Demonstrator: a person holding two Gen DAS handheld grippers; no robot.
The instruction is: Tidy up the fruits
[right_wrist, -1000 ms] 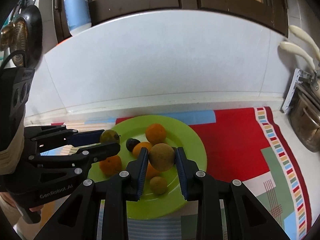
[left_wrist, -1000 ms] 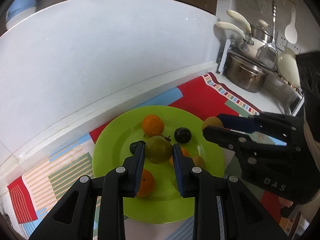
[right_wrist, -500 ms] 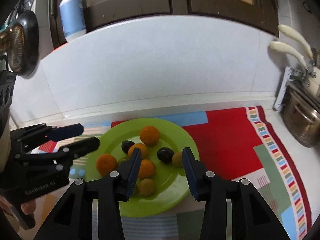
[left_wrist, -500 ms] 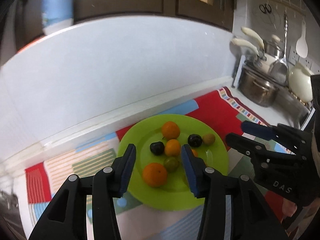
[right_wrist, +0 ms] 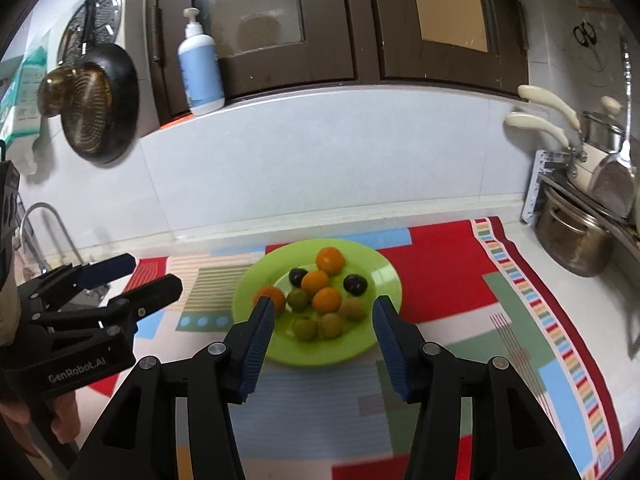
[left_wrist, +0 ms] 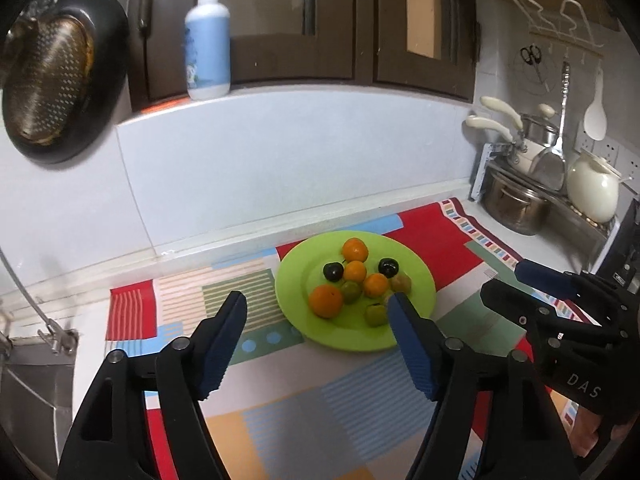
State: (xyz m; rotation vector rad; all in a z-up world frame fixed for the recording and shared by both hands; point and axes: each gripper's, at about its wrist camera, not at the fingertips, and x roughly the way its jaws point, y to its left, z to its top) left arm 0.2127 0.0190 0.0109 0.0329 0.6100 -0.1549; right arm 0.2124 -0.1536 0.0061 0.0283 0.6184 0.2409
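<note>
A lime-green plate lies on a patterned mat and holds several fruits: oranges, two dark plums and greenish-yellow fruits. My left gripper hovers back from the plate's near edge. Its jaws are opening, with nothing between them. My right gripper also hangs short of the plate, its jaws opening and empty. Each gripper shows in the other's view: the right gripper at the right, the left gripper at the left.
The colourful mat covers the counter. Steel pots and utensils crowd the right end. A sink with a tap is at the left. A pump bottle stands on the ledge, and a dark pan hangs on the wall.
The left gripper let go of a green fruit and the right of a yellow-brown one, both onto the plate. Both jaws opened, and both grippers drew back and up.
</note>
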